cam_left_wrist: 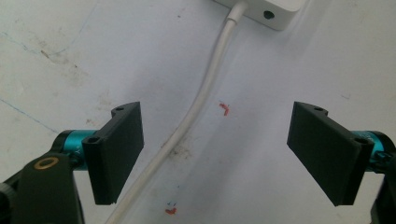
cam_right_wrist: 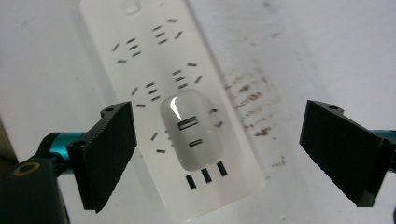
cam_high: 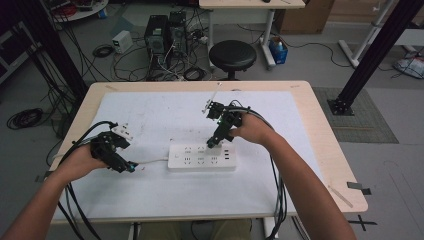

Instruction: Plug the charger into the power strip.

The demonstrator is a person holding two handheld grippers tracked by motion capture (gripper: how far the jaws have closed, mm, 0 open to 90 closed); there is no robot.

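Note:
A white power strip point(cam_high: 202, 157) lies flat in the middle of the white sheet, its cord point(cam_high: 150, 161) running left. A white USB charger point(cam_right_wrist: 192, 135) sits plugged into the strip point(cam_right_wrist: 140, 56) near its end with three USB slots. My right gripper point(cam_high: 215, 142) points down just above the charger; its jaws point(cam_right_wrist: 219, 140) stand open on either side of it, clear of its sides. My left gripper point(cam_high: 131, 167) rests at the left by the cord. Its jaws point(cam_left_wrist: 217, 135) are open, the white cord point(cam_left_wrist: 205, 88) passing between them untouched, with the strip's corner point(cam_left_wrist: 275, 11) beyond.
A white sheet point(cam_high: 150, 120) covers most of the wooden table point(cam_high: 325, 150); small red marks point(cam_left_wrist: 225, 108) and grey smudges dot it. Black cables trail from both grippers over the near edge. A black stool point(cam_high: 232, 55) and computer towers point(cam_high: 165, 35) stand beyond the far edge.

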